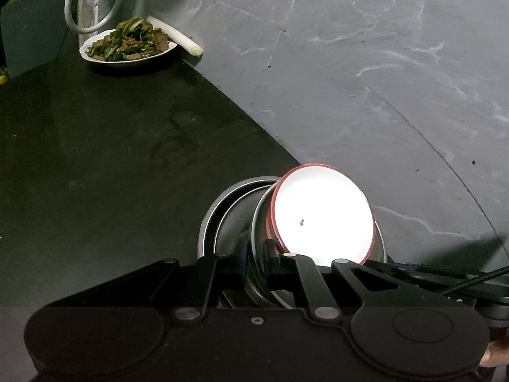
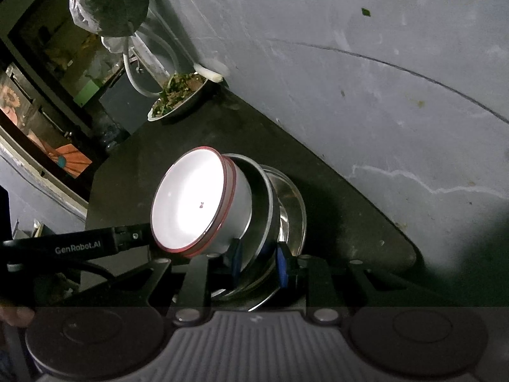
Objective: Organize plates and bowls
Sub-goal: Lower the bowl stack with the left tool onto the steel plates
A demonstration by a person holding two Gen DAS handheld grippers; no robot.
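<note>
both jaws pinch rims of a nested stack of steel bowls [image 1: 232,219] topped by a white bowl [image 1: 321,213] over the dark worktop [image 1: 95,175]; likely heavy, slippery, breakable.

The steel bowls [image 1: 235,222] behind the white bowl [image 1: 321,213] are partly hidden by it; their lower rims vanish beneath the left hand-held gripper [image 1: 254,265].
</note>
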